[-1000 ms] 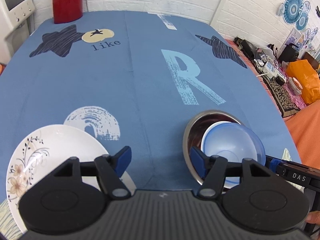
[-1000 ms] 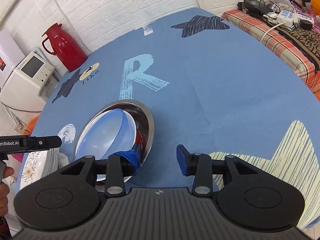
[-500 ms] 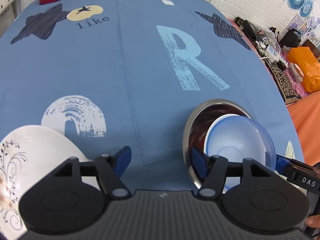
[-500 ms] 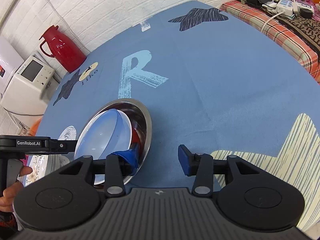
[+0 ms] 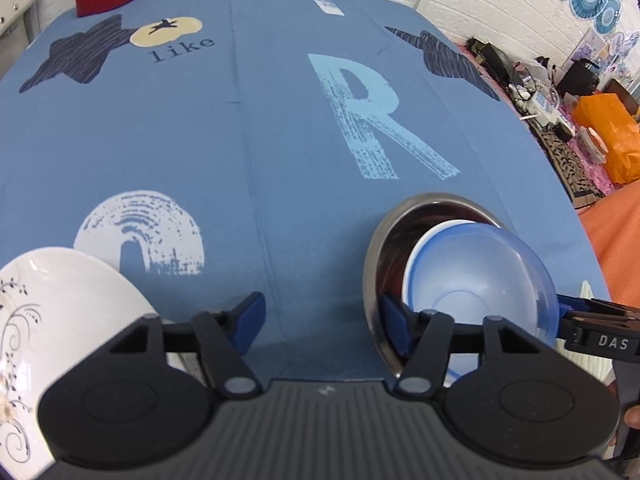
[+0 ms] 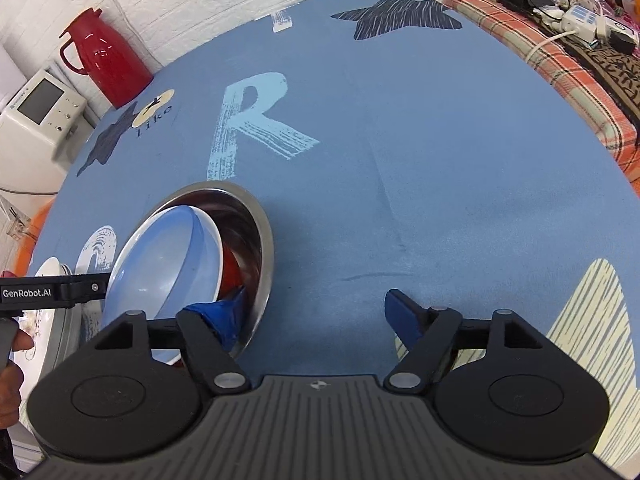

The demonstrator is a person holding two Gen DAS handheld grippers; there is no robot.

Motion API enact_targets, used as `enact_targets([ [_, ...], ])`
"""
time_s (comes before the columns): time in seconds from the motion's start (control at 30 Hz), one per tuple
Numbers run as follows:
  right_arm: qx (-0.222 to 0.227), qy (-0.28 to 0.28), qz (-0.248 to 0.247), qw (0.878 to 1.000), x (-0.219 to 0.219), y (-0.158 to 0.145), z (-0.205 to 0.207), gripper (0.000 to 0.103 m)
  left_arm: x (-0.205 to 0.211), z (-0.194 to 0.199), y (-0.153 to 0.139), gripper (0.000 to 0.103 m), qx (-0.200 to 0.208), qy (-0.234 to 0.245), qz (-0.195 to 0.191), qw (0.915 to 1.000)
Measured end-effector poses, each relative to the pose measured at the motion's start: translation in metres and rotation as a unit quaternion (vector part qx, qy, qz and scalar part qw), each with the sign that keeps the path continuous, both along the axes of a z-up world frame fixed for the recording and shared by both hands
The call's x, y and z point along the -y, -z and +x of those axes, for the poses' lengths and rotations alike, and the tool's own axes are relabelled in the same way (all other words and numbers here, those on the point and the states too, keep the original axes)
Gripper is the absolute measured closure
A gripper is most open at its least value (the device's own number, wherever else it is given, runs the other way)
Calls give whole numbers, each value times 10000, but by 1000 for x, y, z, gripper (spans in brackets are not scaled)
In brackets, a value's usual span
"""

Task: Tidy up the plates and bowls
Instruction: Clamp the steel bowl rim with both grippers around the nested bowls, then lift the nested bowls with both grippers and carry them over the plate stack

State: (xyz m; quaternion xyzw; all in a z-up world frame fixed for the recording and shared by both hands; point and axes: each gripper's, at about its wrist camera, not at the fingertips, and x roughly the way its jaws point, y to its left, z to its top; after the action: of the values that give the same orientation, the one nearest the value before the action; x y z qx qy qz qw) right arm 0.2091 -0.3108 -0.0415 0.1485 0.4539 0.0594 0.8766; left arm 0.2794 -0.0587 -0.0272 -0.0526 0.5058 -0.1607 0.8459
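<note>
A steel bowl (image 5: 432,200) stands near the front edge of the blue tablecloth, and a translucent blue bowl (image 5: 472,280) leans tilted inside it. To the left lies a white floral plate (image 5: 72,300). My left gripper (image 5: 322,318) is open between the plate and the bowls, its right finger at the steel rim. In the right wrist view my right gripper (image 6: 316,312) is open and straddles the steel bowl (image 6: 256,216) rim, with its left finger inside, under the blue bowl (image 6: 168,256). Something red shows beneath the blue bowl.
A red thermos (image 6: 108,64) stands at the far left corner, next to a white appliance (image 6: 40,120). A cluttered side table with cables (image 6: 560,28) and an orange bag (image 5: 608,132) lie past the right edge. The table's front edge runs just under both grippers.
My left gripper has shifted right, closer to the bowls, so the plate sits further left in its view. Both grippers stay open; the blue bowl stays tilted in the steel bowl.
</note>
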Motion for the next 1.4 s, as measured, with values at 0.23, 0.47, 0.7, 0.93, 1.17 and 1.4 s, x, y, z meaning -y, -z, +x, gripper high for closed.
enact_targets([
  [0.23,225,-182,1,9996,-4,-1,-3,55,0,0,-1,48,-6,-4,-82,10000],
  [0.47,166,-226,534,9982,-4,-2,1,84,3,-1,-4,88,-128,173,-414,9989],
  [0.7,-43,-88,688,9976,-5,-4,4,94,4,0,-4,99,-213,61,-579,9981],
  [0.93,-251,87,565,9980,-9,-6,7,88,4,1,-3,99,-194,15,-595,9980],
  [1.17,-263,-95,266,9993,-15,-9,10,86,2,0,-3,99,-175,-16,-604,9980],
  [1.4,-47,-175,518,9985,-12,-7,5,99,0,1,-4,103,-194,-15,-759,9969],
])
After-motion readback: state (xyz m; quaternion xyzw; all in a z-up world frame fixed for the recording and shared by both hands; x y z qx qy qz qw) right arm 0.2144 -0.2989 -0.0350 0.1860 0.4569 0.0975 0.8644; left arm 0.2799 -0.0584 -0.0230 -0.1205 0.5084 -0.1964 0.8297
